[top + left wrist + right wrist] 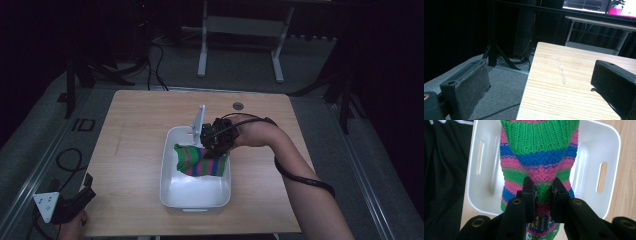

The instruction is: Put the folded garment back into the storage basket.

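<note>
Dim surroundings frame a wooden worktop (135,130); mid-worktop, a striped sock (541,157) is pinched by the right tool (543,191) over a white bin (170,190), while the left tool (536,87), at the near left corner, is held wide apart.

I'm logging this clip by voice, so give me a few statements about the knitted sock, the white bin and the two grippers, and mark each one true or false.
1. The right gripper pinches the striped sock. True.
2. The sock lies flat on the bare table, clear of the white bin. False: it hangs over the bin.
3. The left gripper is clamped on the bin's rim. False: its jaws stand open at the wooden table's near left corner.
4. The sock has green, pink and blue stripes. True.
</note>
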{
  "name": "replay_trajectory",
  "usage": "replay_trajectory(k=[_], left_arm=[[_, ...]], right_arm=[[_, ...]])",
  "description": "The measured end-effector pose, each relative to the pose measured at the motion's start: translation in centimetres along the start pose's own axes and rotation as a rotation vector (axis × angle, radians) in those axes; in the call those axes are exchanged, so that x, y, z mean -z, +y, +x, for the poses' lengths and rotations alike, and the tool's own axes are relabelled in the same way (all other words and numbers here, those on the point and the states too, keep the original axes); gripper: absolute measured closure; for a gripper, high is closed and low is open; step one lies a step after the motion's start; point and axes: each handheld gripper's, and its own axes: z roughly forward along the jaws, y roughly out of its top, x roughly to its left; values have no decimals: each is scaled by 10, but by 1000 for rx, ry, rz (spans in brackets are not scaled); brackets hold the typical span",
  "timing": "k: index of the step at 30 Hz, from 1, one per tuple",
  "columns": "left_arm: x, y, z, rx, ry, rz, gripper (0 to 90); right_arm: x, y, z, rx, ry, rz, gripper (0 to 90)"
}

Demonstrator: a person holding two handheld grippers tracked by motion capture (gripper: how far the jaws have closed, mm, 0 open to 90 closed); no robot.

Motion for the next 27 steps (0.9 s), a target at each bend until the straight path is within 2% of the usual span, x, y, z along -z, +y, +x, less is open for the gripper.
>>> replay_trajectory(k=[4, 11, 27], left_arm=[[0, 0, 0, -2, 0, -1, 23], [0, 0, 0, -1, 2, -4, 23], [0, 0, 0, -2, -5, -5, 23]], right_arm=[[-5, 2, -2, -7, 0, 3, 771], [-23, -3, -5, -19, 12, 13, 771], [-82, -16, -14, -46, 39, 51, 770]])
